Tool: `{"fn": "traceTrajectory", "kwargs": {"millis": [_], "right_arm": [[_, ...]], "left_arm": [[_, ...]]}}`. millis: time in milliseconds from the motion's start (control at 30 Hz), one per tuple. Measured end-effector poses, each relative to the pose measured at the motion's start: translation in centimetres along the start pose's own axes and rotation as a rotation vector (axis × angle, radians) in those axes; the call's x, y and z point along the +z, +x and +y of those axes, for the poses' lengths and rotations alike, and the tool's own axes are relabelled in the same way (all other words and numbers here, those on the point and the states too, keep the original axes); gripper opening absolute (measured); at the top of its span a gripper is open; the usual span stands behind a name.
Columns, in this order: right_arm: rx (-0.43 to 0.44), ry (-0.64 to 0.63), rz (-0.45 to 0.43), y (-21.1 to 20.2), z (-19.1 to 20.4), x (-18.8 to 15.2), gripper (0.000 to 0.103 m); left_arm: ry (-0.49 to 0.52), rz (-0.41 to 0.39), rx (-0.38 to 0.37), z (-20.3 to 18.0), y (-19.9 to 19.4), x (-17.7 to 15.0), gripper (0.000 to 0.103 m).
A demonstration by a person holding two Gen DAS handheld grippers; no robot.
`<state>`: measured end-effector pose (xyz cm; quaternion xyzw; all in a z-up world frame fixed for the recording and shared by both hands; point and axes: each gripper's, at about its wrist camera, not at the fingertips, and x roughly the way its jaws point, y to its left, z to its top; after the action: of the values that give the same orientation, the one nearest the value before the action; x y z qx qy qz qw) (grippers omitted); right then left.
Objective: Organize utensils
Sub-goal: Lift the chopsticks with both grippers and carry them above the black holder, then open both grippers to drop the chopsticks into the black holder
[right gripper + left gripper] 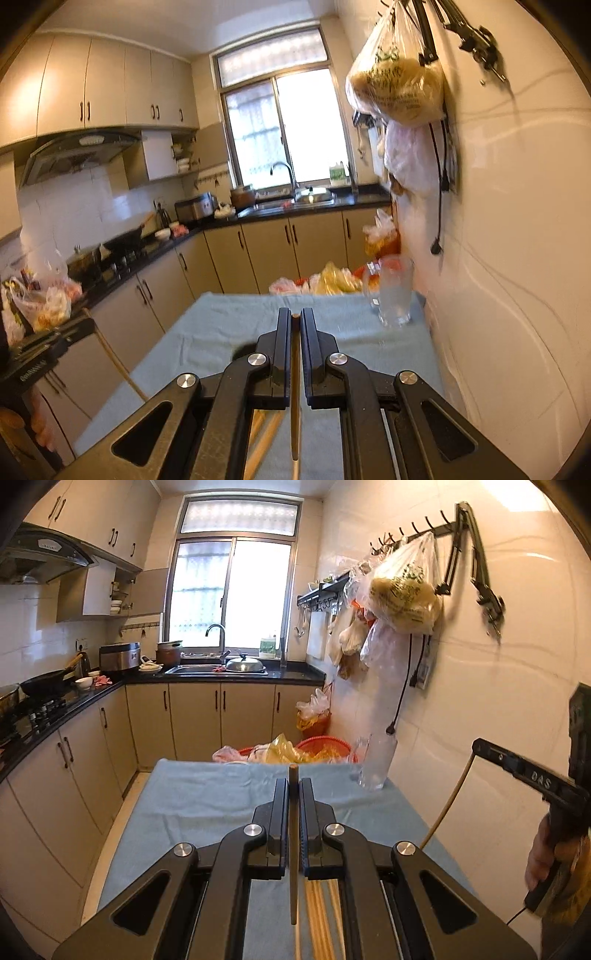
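Observation:
My left gripper (pixel 294 784) is shut on a brown chopstick (pixel 293 834) that runs back between its fingers, held above the blue-clothed table (pixel 207 797). Several pale chopsticks (pixel 321 915) lie on the cloth under it. My right gripper (pixel 295 315) is shut on another chopstick (pixel 295 369), also above the cloth; it shows at the right edge of the left wrist view (pixel 517 766) with a chopstick (pixel 448 801) hanging from it. A clear glass cup (pixel 394 295) stands at the table's far right corner and also shows in the left wrist view (pixel 375 764).
More pale chopsticks (pixel 264 432) lie on the cloth under the right gripper. Plastic bags and red baskets (pixel 295 751) sit past the table's far edge. Bags (pixel 402 590) hang on the tiled wall to the right. Cabinets and a counter (pixel 74 709) run along the left.

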<state>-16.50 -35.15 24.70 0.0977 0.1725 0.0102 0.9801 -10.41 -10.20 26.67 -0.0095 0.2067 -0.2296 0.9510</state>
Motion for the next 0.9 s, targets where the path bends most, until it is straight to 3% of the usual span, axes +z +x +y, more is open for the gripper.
{"fn": "traceTrajectory", "kwargs": {"millis": [200,367,633,800,833,900], "right_arm": [[0.045,0.056,-0.093,2.9,1.0,3.7,0.005],[0.047,0.081,-0.120,7.0,1.6,4.9,0.006],[0.025,0.112,0.095,15.7,0.3,0.6,0.006],[0.020,0.168,0.166,18.3,-1.8,-1.2,0.007],[0.019,0.180,0.167,18.4,-2.1,-1.3,0.007],[0.017,0.195,0.169,18.4,-2.6,-1.3,0.018]], "left_arm": [[-0.034,-0.035,-0.014,-0.7,4.2,4.9,0.005],[-0.049,-0.030,-0.021,-1.0,8.9,6.4,0.005],[-0.077,0.188,-0.012,0.3,17.8,2.3,0.005],[-0.067,0.194,0.000,0.9,17.9,1.2,0.006],[-0.068,0.188,0.002,1.1,17.5,1.3,0.008],[-0.083,0.180,0.006,1.5,16.6,1.7,0.020]]}}
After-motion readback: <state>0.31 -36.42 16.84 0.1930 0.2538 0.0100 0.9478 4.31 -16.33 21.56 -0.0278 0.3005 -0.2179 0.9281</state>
